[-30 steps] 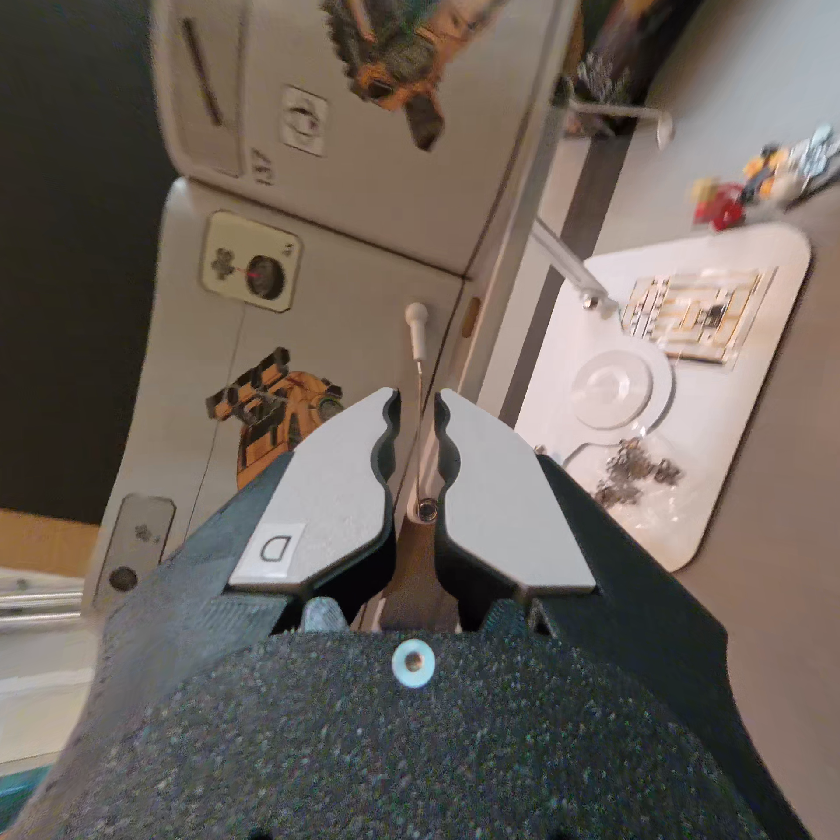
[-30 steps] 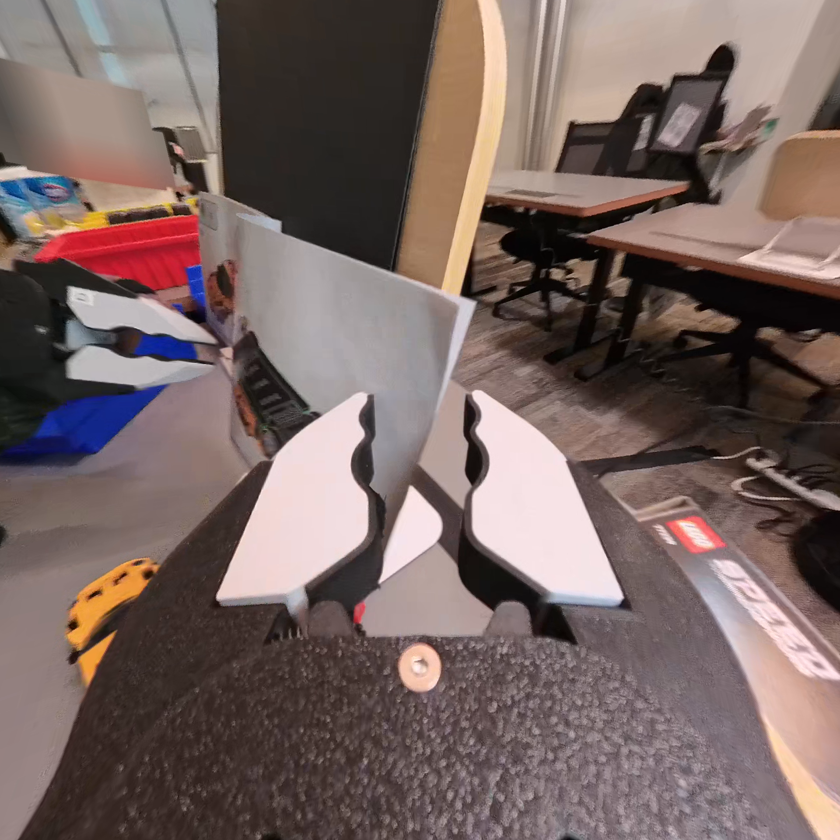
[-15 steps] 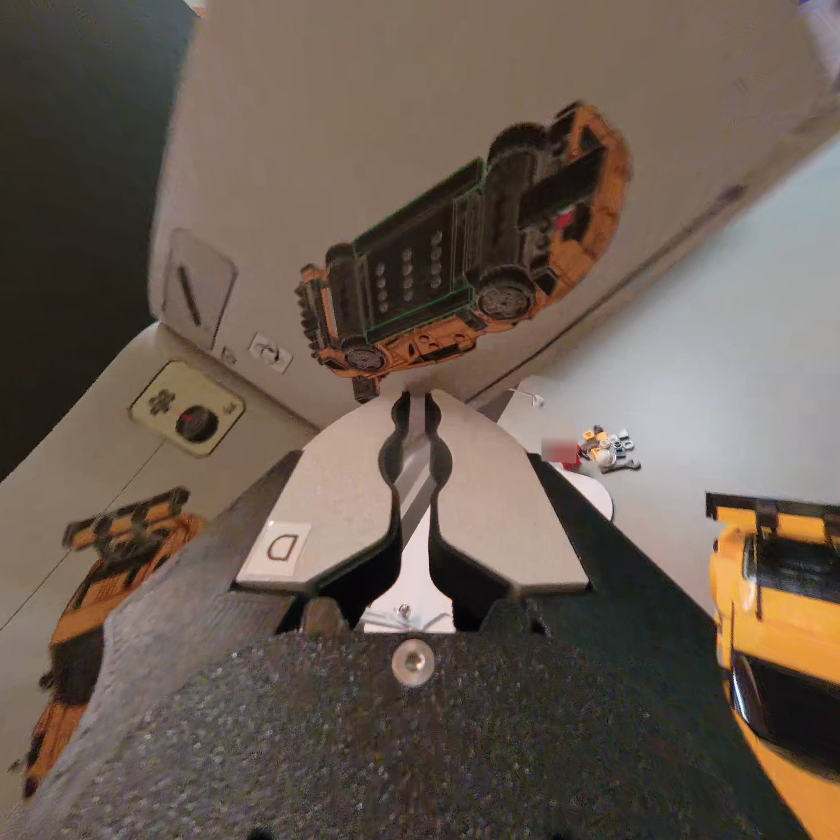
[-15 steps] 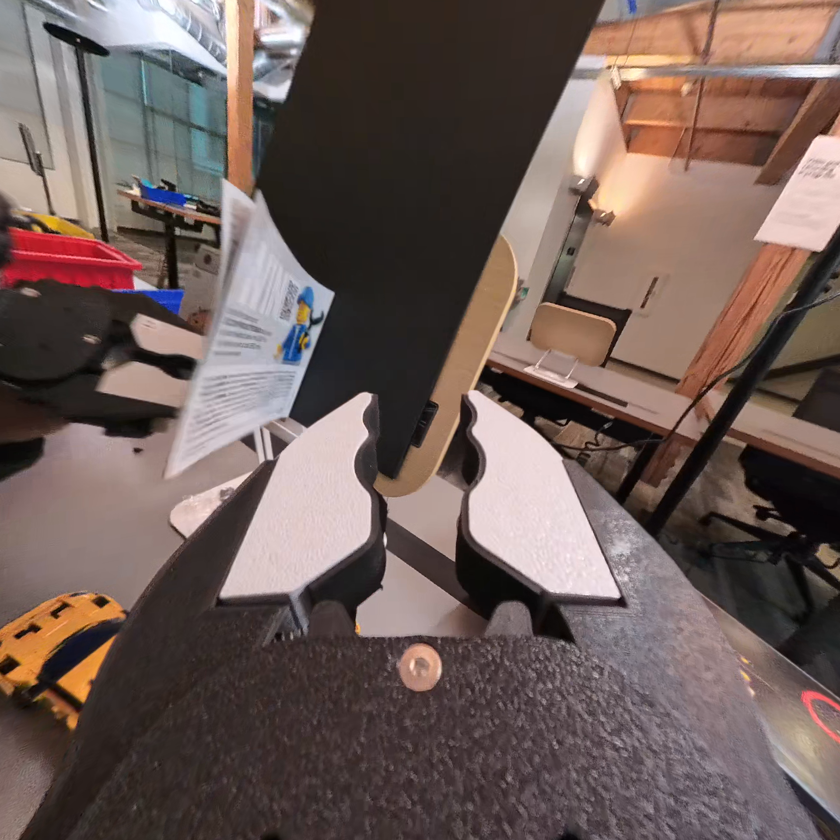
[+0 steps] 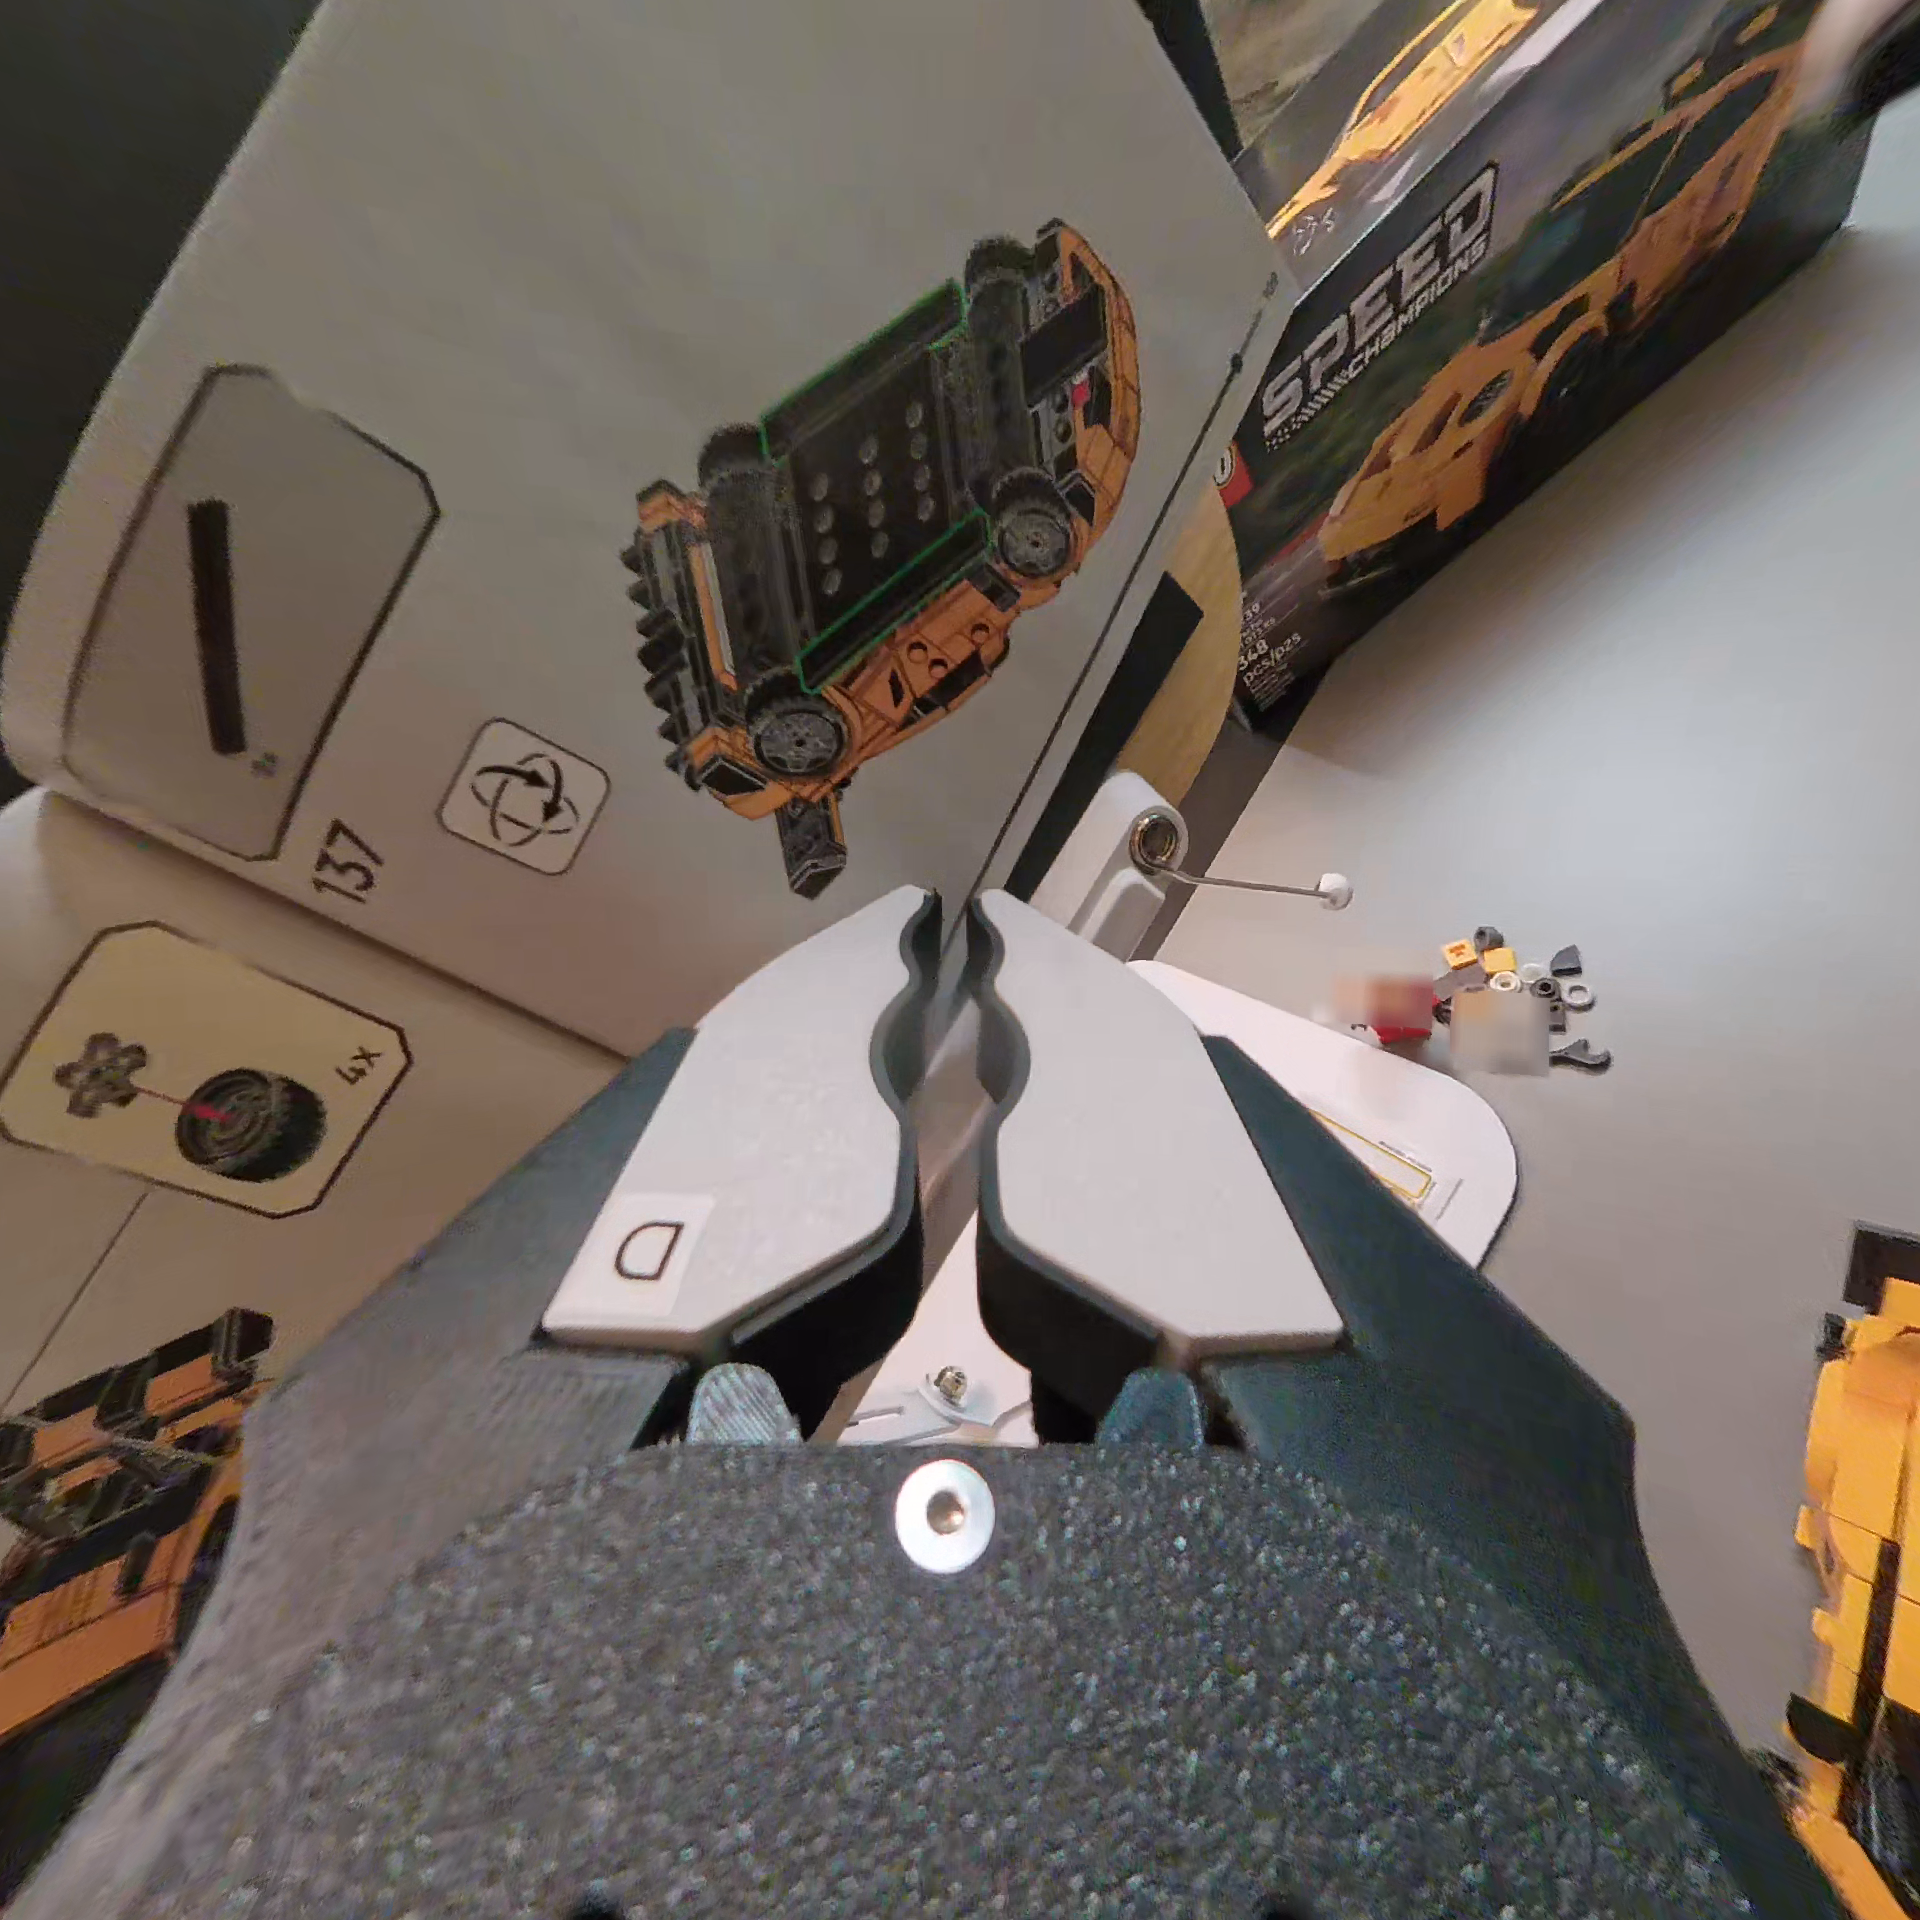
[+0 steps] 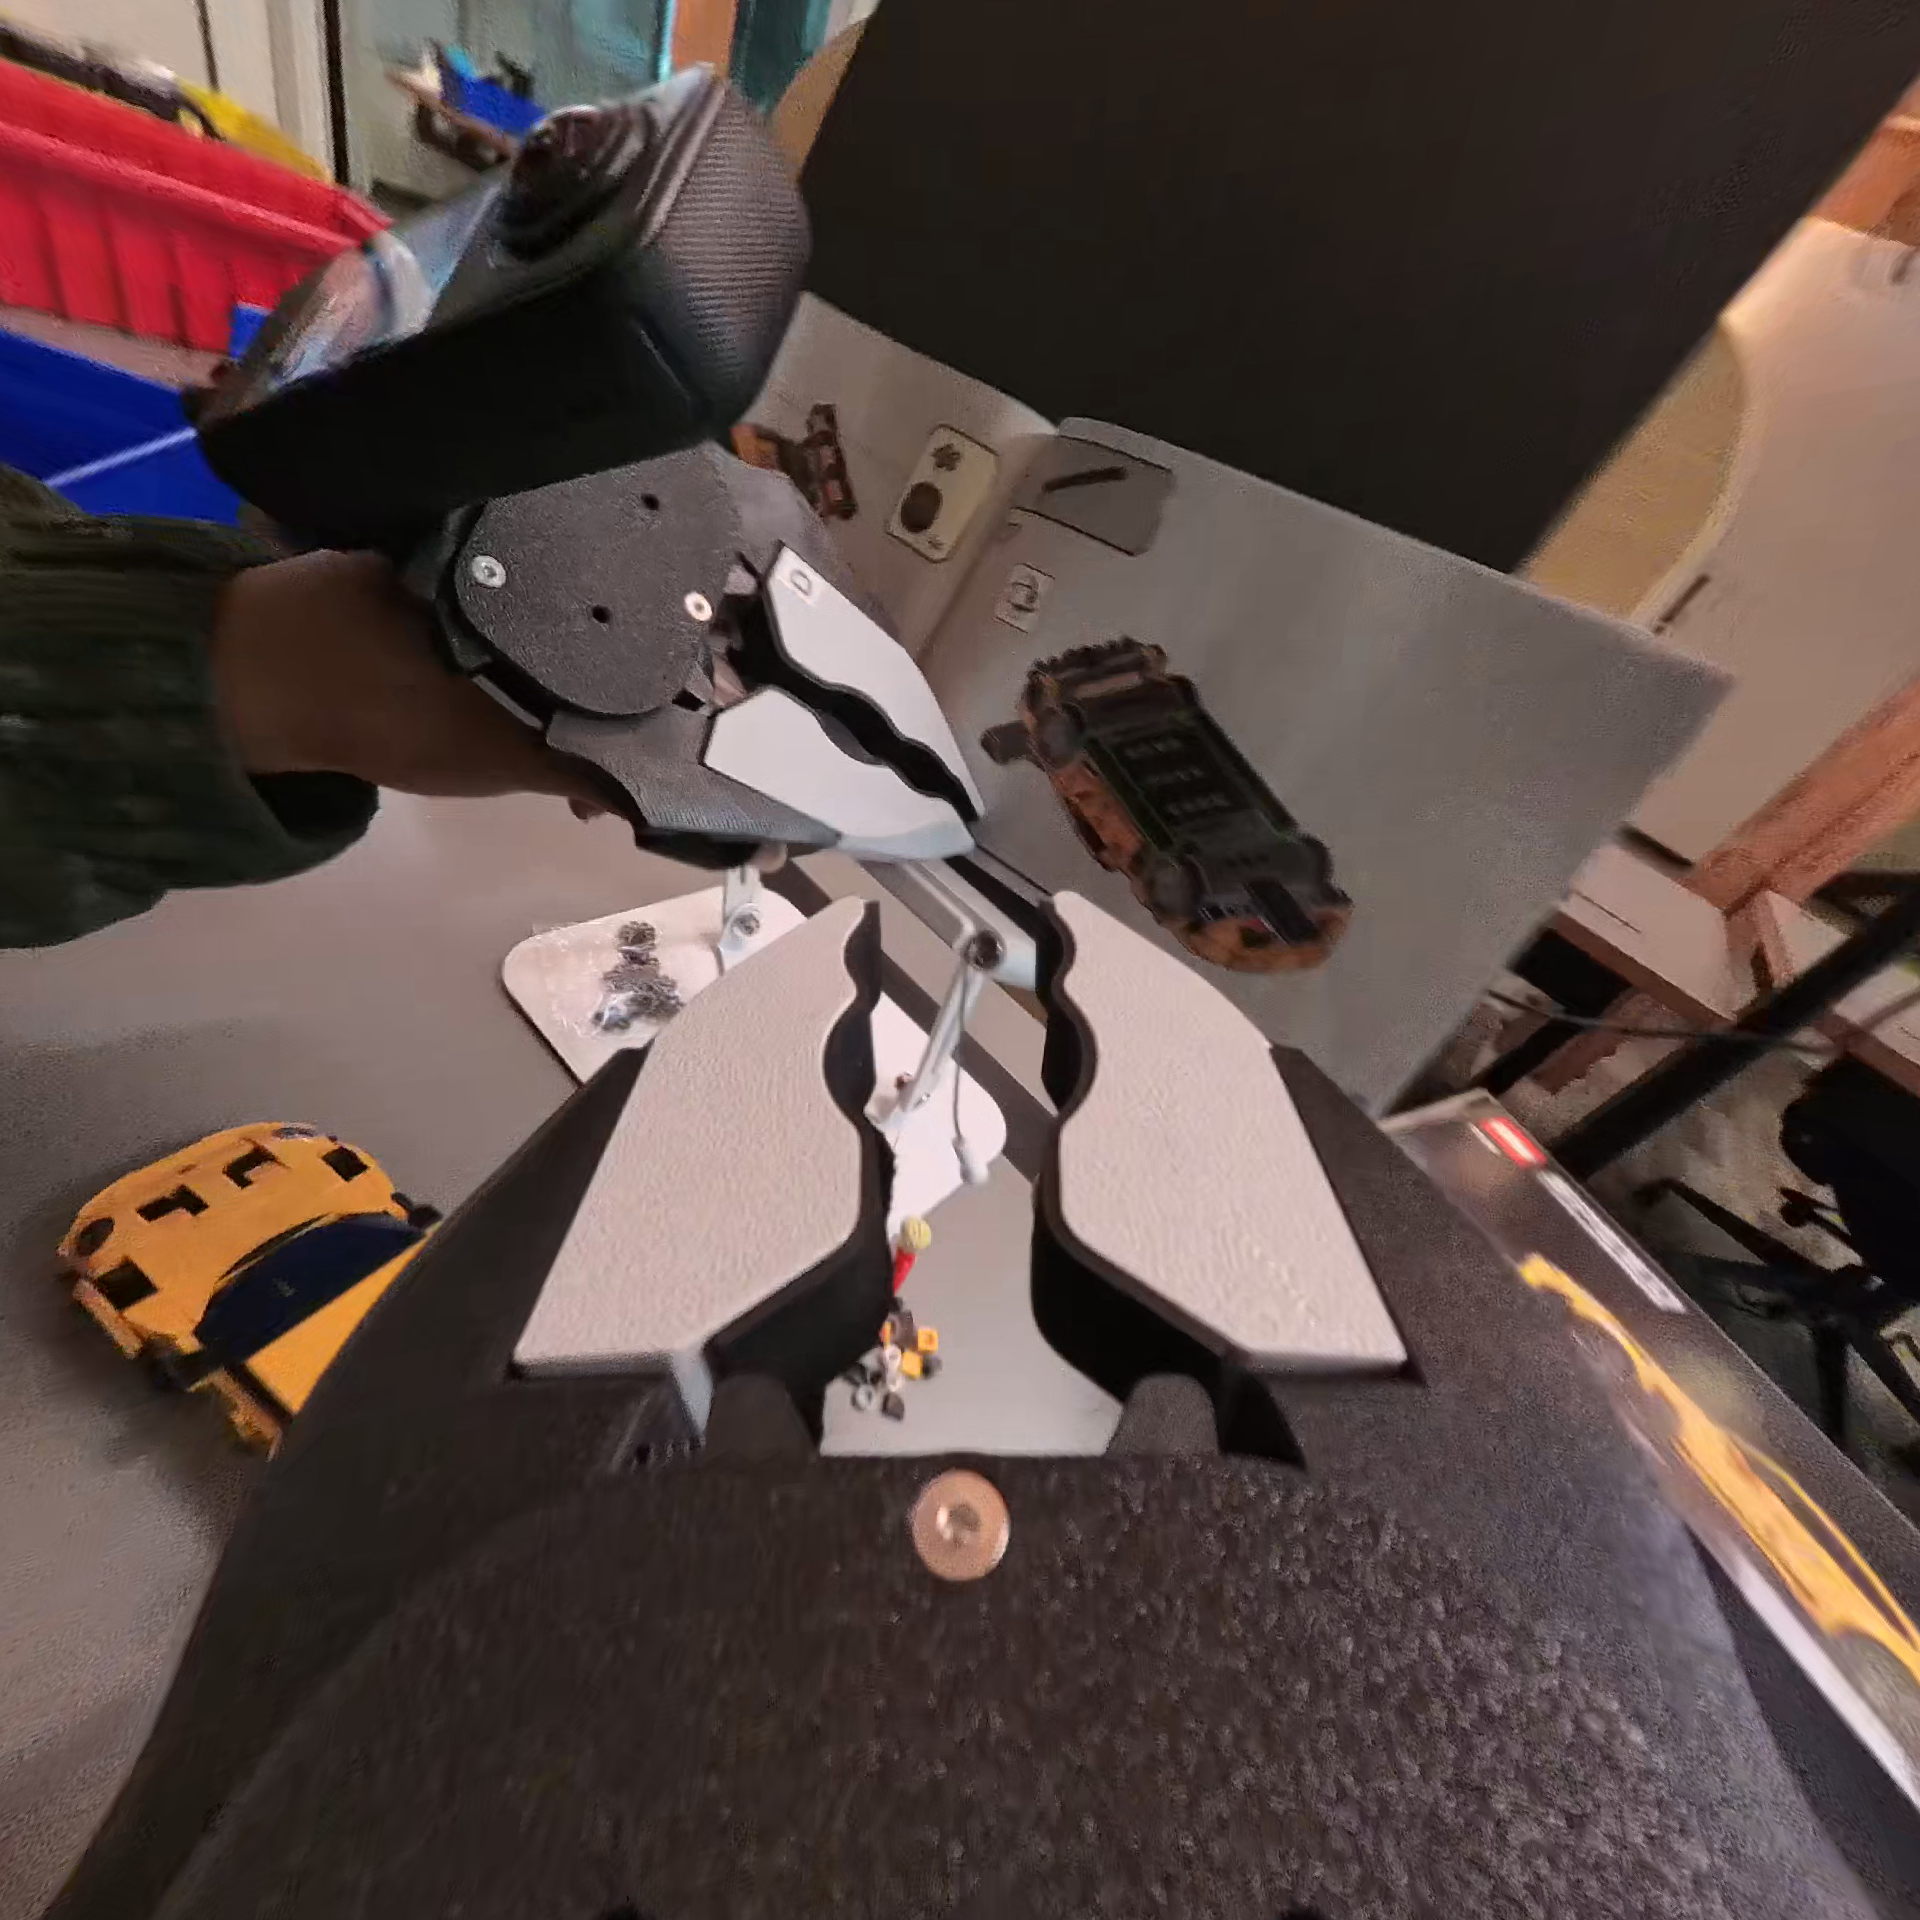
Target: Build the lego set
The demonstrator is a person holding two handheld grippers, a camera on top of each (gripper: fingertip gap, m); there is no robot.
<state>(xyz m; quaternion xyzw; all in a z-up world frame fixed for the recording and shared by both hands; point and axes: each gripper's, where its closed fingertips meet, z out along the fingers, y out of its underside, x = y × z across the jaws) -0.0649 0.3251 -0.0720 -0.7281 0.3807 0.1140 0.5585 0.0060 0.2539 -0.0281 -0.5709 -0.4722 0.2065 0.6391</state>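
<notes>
Left gripper [image 5: 954, 920]: jaws pressed together on the lower edge of the open grey paper instruction booklet [image 5: 644, 343].
Right gripper [image 6: 961, 914]: jaws stood apart, holding nothing.
Yellow brick-built lego car [image 6: 234, 1252]: rested on the grey table [image 6: 312, 945], left of the right gripper.

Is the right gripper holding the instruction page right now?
No, the right gripper is open and empty; the left gripper pinches the instruction page.

Hidden, cut off and unclear parts

The yellow lego car [image 5: 1860, 1538] is cut by the right edge of the left wrist view. The set box [image 6: 1704, 1382] is blurred and cut off in the right wrist view. The loose small pieces [image 5: 1517, 971] are too small to tell apart.
</notes>
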